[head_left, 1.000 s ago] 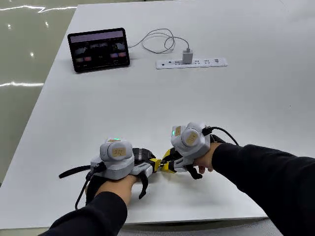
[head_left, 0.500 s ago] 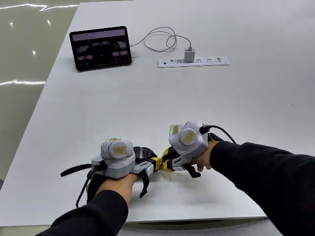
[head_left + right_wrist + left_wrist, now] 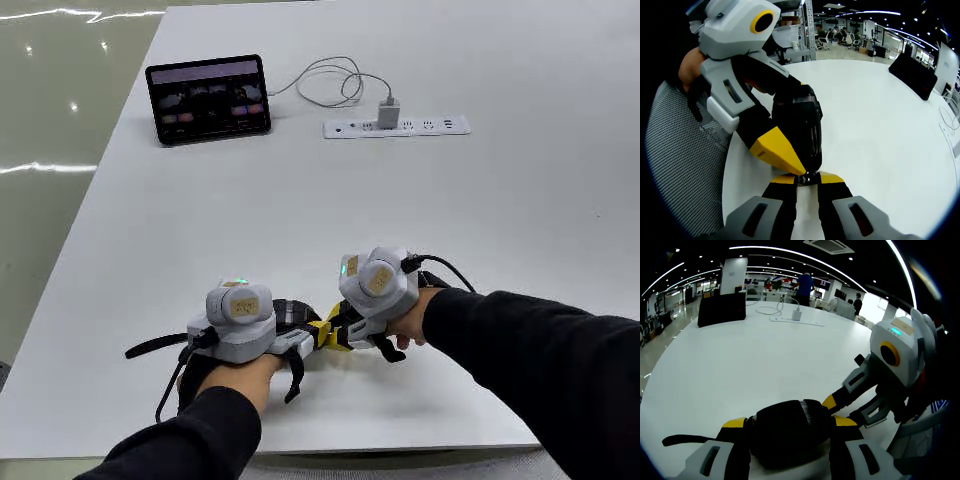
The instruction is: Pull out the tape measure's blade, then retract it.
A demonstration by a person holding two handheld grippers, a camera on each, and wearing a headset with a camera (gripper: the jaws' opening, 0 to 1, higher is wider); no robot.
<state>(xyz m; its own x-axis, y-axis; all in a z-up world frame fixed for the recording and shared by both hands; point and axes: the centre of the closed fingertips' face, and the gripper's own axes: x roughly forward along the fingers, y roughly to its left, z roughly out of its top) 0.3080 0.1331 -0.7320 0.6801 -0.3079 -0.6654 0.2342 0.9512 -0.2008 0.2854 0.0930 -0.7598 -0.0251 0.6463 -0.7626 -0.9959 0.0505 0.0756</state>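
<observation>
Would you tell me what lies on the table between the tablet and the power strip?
In the head view, a looped white cable runs from the tablet to a charger plugged into the power strip.

Head cam looks down; gripper cams close, face-to-face, prob. sharing tape measure (image 3: 790, 432).

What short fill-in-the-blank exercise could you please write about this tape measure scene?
1. The left tool is shut on the tape measure, whose case is ____.
2. The right tool pinches the blade tip between jaw ends coloured ____.
3. In the head view, the tablet stands to the ____ of the power strip.
Missing words: black; yellow; left.
</observation>
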